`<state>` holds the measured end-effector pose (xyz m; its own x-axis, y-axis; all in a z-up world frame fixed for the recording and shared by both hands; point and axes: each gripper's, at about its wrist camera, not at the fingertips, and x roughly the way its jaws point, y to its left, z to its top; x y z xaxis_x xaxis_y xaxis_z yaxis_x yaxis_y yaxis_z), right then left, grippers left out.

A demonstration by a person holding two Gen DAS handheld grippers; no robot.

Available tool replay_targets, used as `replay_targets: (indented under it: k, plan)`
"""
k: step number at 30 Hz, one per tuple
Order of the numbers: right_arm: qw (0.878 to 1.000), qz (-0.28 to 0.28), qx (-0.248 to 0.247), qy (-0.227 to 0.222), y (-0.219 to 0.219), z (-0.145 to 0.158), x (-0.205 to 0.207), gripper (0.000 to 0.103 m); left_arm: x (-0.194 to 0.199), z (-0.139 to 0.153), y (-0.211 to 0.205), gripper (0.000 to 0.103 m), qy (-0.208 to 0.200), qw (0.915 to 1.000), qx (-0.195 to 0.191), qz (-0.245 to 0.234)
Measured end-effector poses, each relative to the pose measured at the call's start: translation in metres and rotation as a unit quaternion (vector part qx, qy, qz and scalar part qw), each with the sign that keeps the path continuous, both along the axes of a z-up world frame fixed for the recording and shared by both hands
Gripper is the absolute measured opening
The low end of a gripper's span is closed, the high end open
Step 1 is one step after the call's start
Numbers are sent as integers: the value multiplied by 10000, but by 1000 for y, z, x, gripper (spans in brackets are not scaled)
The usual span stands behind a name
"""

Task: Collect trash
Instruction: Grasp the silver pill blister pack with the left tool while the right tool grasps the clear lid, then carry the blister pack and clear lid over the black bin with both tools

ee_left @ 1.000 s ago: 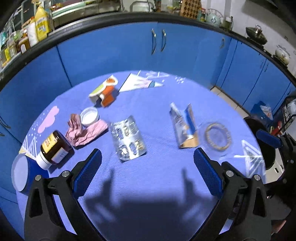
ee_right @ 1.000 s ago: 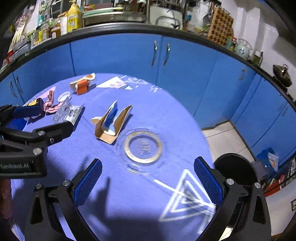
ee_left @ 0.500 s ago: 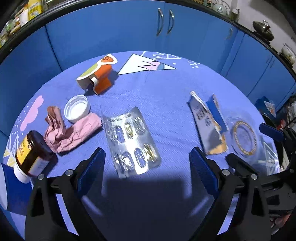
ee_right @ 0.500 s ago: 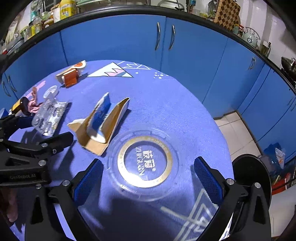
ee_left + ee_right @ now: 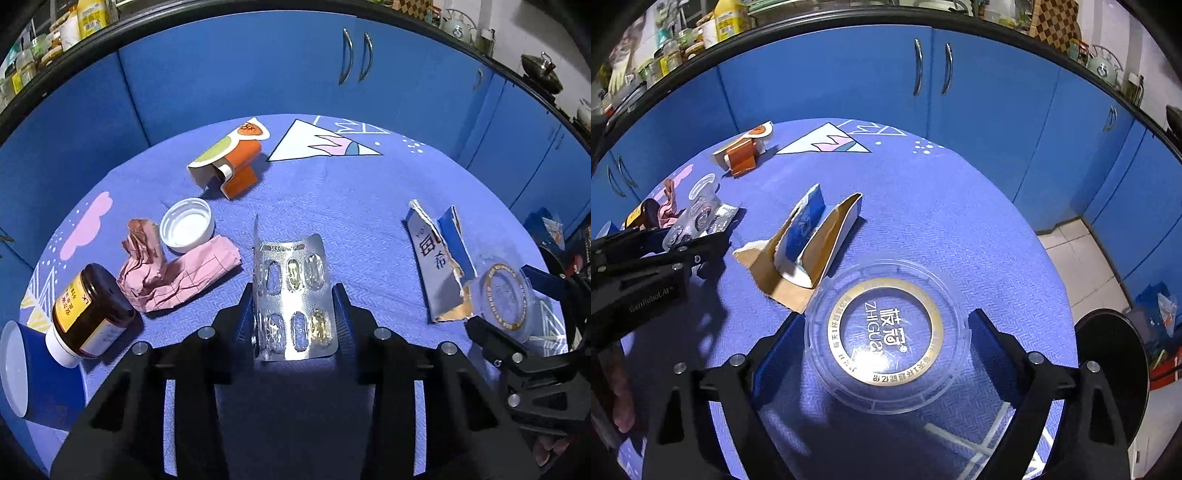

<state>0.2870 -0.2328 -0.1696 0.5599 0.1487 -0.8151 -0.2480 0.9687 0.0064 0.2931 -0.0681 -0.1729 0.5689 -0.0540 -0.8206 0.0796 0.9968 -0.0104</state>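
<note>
My left gripper [image 5: 293, 314] is shut on the silver pill blister pack [image 5: 293, 291], its blue pads pressed against the pack's two sides on the blue tablecloth. My right gripper [image 5: 886, 343] has closed in around the clear round plastic lid with a gold ring [image 5: 888, 336]; both pads touch its rim. The lid also shows in the left wrist view [image 5: 506, 295]. A torn blue-and-white carton [image 5: 436, 266] lies between the two items, and shows in the right wrist view [image 5: 809, 240].
Left of the blister lie crumpled pink paper [image 5: 173, 269], a white cap [image 5: 187, 225], a brown jar [image 5: 88, 314], a blue paper cup [image 5: 22, 373] and an orange box [image 5: 236, 162]. A black bin [image 5: 1108, 362] stands right of the table. Blue cabinets [image 5: 923, 74] ring the table.
Both grippers moved forward and down to the table. The left one closed on the blister pack; the right one narrowed around the clear lid.
</note>
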Motion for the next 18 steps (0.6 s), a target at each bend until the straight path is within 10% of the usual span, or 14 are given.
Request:
replay_targets:
  k: [18]
  plan:
    - [9988, 72, -410, -273, 1, 21, -46, 86, -38, 29, 0, 39, -121, 9997, -190, -40]
